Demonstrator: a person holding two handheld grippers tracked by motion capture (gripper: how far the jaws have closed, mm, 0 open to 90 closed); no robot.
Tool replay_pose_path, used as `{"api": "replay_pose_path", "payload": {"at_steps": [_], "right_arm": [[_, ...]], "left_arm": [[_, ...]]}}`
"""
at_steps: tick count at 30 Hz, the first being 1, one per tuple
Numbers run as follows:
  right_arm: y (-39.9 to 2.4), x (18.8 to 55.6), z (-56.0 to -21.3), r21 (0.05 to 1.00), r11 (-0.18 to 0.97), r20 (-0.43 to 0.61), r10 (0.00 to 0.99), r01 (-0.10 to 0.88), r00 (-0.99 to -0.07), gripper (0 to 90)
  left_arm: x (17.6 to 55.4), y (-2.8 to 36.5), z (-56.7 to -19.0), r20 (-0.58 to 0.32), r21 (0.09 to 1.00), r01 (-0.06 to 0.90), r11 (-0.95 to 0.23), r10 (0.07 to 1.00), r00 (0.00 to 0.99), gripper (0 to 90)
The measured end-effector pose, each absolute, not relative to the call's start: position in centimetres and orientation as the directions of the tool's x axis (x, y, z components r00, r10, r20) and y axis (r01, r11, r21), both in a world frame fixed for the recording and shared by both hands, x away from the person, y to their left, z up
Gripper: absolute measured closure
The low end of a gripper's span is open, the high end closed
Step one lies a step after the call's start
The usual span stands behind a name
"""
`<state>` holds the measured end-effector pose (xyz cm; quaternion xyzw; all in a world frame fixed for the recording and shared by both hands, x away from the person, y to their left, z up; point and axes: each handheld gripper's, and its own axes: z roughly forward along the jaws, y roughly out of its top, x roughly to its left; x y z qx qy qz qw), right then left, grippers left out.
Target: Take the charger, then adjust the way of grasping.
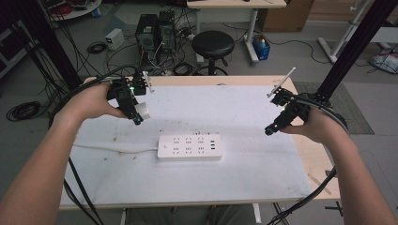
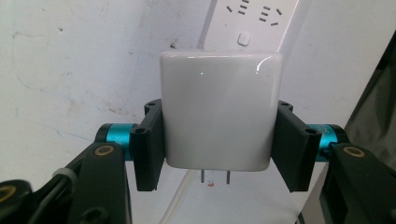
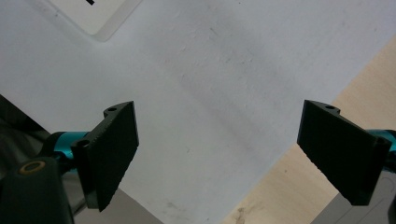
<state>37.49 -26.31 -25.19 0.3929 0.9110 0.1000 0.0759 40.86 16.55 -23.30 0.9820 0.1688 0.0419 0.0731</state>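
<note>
The left gripper [image 2: 219,144] is clamped on a white plug adapter [image 2: 220,109], its two jaws pressing the sides and its two metal prongs [image 2: 215,177] pointing back toward the camera. Ahead of it lies the white power strip [image 1: 189,147], flat on the white table [image 1: 263,173] — its cord [image 1: 112,149] running off leftward. The right gripper [image 3: 219,154] hangs with jaws wide apart over bare tabletop, off to the strip's other side — nothing between them.

white charger [image 2: 219,112] sides covered by tongs, power strip [image 2: 252,21] cropped at top edge
</note>
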Motion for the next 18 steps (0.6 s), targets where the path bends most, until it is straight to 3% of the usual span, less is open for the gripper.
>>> {"api": "replay_pose_path", "payload": {"at_steps": [9, 18], "right_arm": [[-26.5, 37.1, -24.3, 0.254, 0.603, -0.011, 0.783, 0.756, -0.621, 12.1], [-26.1, 37.3, -23.7, 0.291, 0.496, 0.094, 0.837, 0.818, -0.540, 12.1]], "left_arm": [[39.9, 15.7, -22.9, 0.071, 0.228, 0.259, -0.939, 0.282, 0.957, 42.3], [39.0, 13.3, -23.6, 0.077, 0.372, 0.154, -0.915, 0.196, 0.978, 42.4]]}}
